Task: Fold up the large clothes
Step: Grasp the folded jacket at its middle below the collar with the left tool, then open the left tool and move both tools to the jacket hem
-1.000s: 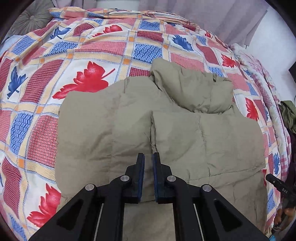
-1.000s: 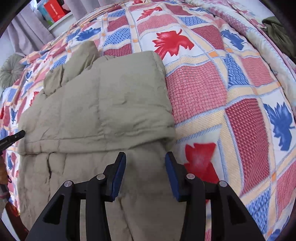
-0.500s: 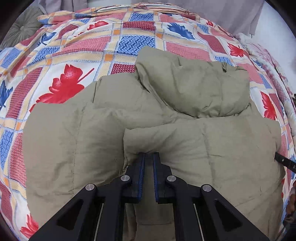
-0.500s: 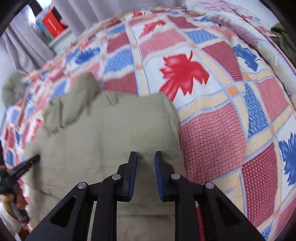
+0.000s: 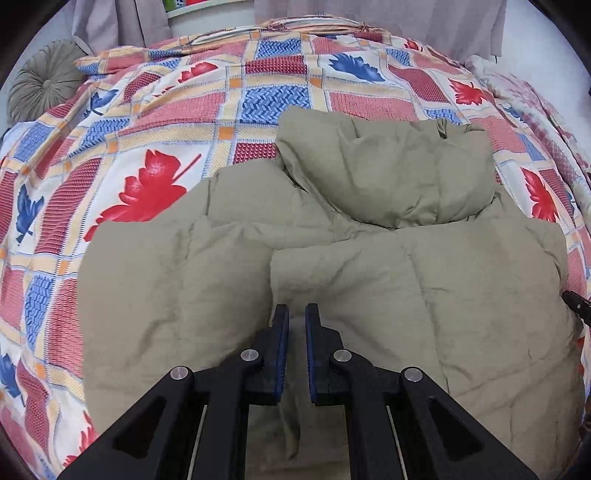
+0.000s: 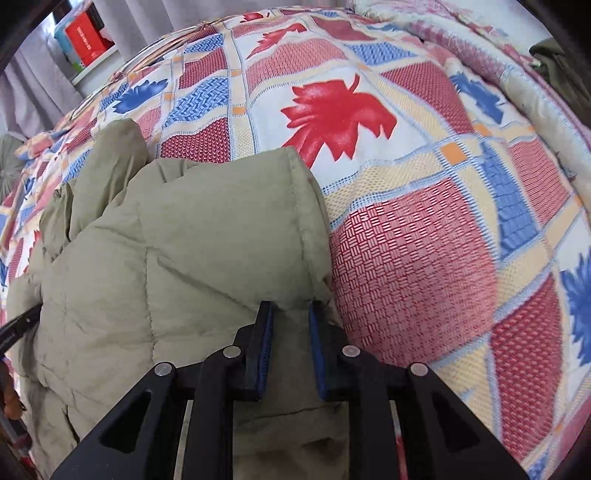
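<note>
A khaki padded jacket [image 5: 369, 295] lies spread on the patterned bedspread [image 5: 147, 110], its hood [image 5: 388, 173] bunched at the far end. In the left wrist view a folded-over layer ends at a vertical edge just ahead of my left gripper [image 5: 297, 314]. That gripper is shut on the cloth, and a fold hangs between its fingers. In the right wrist view my right gripper [image 6: 290, 310] is shut on the jacket [image 6: 184, 258] at its right-hand seamed edge, where it meets the bedspread [image 6: 406, 240].
A round grey cushion [image 5: 44, 85] sits at the bed's far left corner, with curtains [image 5: 122, 18] behind. A red box [image 6: 86, 37] stands on a shelf beyond the bed. A dark green garment [image 6: 557, 66] lies at the right edge.
The right gripper's jaws went from wide apart to pinched on the jacket's edge. Both grippers moved forward and lower over the jacket, so the hood now looks nearer.
</note>
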`<state>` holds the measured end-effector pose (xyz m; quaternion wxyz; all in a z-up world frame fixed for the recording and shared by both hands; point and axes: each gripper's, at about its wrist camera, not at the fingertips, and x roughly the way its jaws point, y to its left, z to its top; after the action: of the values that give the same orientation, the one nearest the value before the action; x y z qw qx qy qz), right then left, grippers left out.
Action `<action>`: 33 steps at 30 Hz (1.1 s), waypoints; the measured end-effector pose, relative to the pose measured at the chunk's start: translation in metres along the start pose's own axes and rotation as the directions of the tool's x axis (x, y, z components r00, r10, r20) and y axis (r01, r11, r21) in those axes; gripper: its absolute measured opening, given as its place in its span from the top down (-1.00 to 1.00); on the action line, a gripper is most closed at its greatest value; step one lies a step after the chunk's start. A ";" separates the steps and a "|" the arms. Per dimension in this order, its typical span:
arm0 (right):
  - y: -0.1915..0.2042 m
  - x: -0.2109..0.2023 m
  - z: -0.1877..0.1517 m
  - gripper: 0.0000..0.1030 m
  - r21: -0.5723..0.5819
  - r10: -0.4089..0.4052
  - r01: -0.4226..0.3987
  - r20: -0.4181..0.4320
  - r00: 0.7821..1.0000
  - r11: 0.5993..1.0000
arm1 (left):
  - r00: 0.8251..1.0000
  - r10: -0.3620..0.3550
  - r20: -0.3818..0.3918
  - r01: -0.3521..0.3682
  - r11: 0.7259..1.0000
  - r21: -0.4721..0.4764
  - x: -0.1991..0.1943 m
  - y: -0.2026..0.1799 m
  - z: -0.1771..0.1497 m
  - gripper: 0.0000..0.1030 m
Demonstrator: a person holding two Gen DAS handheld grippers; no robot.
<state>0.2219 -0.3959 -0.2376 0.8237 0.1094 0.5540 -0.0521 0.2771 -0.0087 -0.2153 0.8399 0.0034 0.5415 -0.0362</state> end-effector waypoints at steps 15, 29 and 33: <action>-0.003 -0.062 -0.061 0.48 0.008 -0.082 0.082 -0.039 0.996 0.997 | 0.994 -0.012 -0.113 0.007 0.999 -0.049 -0.058 0.027 -0.064 0.80; 0.025 -0.111 -0.122 0.29 0.095 0.040 -0.028 -0.137 0.990 0.995 | 0.979 -0.058 -0.197 0.049 0.998 -0.048 -0.096 0.023 -0.109 0.80; 0.032 -0.120 -0.140 0.26 0.121 0.066 -0.045 -0.176 0.982 0.992 | 0.974 -0.066 -0.218 0.059 0.998 -0.038 -0.110 0.024 -0.122 0.80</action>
<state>0.0565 -0.3362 -0.1732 0.7635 0.1771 0.6189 -0.0514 0.1227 0.0266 -0.1660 0.7736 -0.0229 0.6310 -0.0534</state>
